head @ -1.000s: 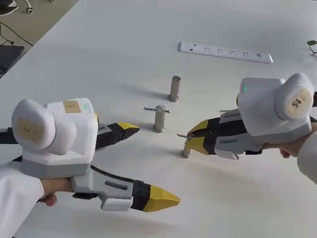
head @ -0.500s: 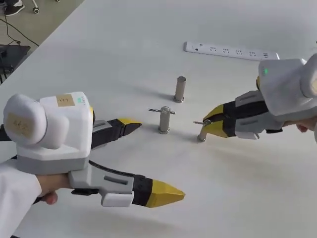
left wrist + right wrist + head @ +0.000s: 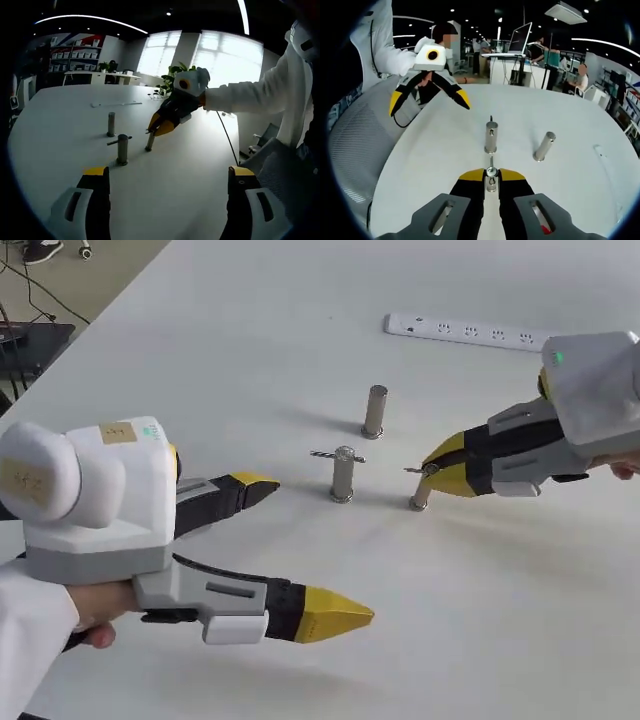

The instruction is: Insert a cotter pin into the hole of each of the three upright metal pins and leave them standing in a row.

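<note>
near pin point(image 3: 420, 500): upright on table point(image 3: 250, 340), cotter point(image 3: 413, 470) at its top | right gripper point(image 3: 436, 470): jaws clamped on cotter | mid pin point(image 3: 343, 476): second cotter point(image 3: 325, 455) through it | far pin point(image 3: 375, 412): upright | left gripper point(image 3: 322, 550): jaws wide apart, left of row | power strip point(image 3: 465, 332) beyond

This is looking like an open-plan office or lab. A long white table point(image 3: 250, 340) is carrying a power strip point(image 3: 470, 332). Beyond it a monitor point(image 3: 522, 37) is standing on a desk, with people point(image 3: 581, 79) sitting or standing nearby. Shelves point(image 3: 85, 52) are holding boxes, daylight is coming through large windows point(image 3: 225, 55) beside a plant point(image 3: 172, 80), and strip lights point(image 3: 90, 19) are glowing overhead.
</note>
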Available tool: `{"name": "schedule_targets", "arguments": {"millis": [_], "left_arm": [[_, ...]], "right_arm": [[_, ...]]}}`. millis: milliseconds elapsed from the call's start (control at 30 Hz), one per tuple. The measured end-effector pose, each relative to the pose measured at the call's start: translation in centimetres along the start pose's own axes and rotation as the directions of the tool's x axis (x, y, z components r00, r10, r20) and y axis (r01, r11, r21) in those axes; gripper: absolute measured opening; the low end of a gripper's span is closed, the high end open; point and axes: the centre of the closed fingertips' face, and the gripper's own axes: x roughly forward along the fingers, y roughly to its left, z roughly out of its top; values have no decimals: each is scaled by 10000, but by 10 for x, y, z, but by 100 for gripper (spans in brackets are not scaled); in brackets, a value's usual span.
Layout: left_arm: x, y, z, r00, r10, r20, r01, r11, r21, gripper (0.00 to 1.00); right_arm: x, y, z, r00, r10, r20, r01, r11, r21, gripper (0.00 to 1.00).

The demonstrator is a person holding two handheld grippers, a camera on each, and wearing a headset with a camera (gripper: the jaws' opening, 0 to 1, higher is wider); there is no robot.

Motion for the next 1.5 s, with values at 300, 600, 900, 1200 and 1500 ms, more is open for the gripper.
{"name": "schedule_targets", "arguments": {"millis": [300, 600, 900, 1200, 1500], "left_arm": [[1, 0, 0, 9998, 41, -216, -39, 9999, 107, 98], [1, -3, -1, 9996, 6, -267, -4, 10000, 81, 97], [-2, -3, 3, 9996, 107, -256, -106, 9999, 41, 98], [-5, -6, 7, 9998, 156, -101, -156, 9999, -10, 99], [-11, -8, 13, 9996, 177, 213, -174, 9998, -121, 99]], "right_arm": [[1, 3, 2, 9981, 349, 501, -378, 9975, 593, 4], [1, 4, 3, 9990, 317, 326, -336, 9977, 588, 5], [-2, 4, -1, 9998, -7, 181, -6, 9974, 722, 15], [-19, 13, 19, 9897, -531, 1331, 295, 9844, 1735, 27], [-48, 30, 29, 9592, -2031, 1967, 1477, 9532, 2638, 42]]}}
